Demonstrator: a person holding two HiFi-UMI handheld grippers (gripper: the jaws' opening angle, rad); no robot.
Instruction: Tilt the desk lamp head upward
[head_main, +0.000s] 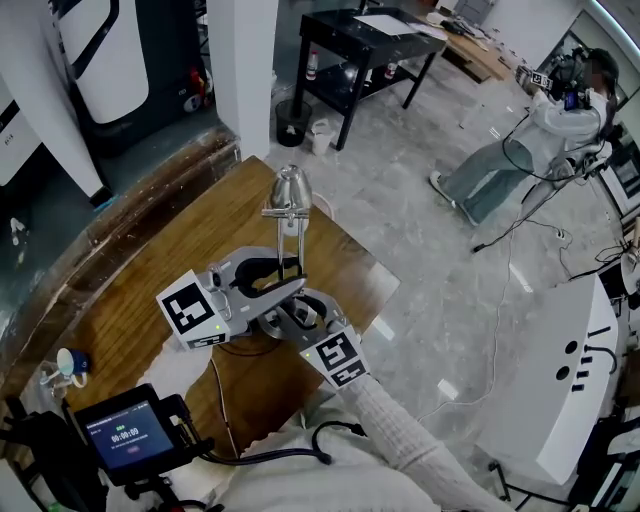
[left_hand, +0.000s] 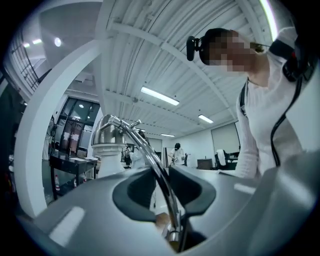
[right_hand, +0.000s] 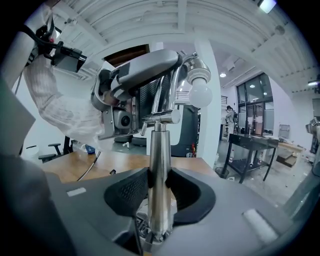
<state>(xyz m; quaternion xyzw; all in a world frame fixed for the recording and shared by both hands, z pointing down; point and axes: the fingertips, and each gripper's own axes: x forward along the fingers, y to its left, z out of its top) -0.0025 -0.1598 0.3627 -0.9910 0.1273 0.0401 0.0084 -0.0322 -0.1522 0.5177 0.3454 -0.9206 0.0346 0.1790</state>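
Note:
A chrome desk lamp stands on the wooden table (head_main: 130, 290), its bell-shaped head (head_main: 288, 188) on top. In the left gripper view the head (left_hand: 106, 131) rises beyond the thin chrome arm (left_hand: 150, 155), which runs between the pads of my left gripper (left_hand: 161, 180); the pads close against it. In the head view the left gripper (head_main: 290, 272) sits high on the arm and the right gripper (head_main: 290, 312) lower, hiding the base. My right gripper (right_hand: 160, 192) is shut on the lamp's upright post (right_hand: 160, 165), with the white bulb (right_hand: 200, 92) above.
A screen device (head_main: 125, 437) on a stand and a small bottle (head_main: 68, 365) sit at the table's near left. A thin cable (head_main: 215, 390) crosses the wood. The table edge drops off right of the lamp. A person (head_main: 545, 130) and a black table (head_main: 365, 45) stand farther off.

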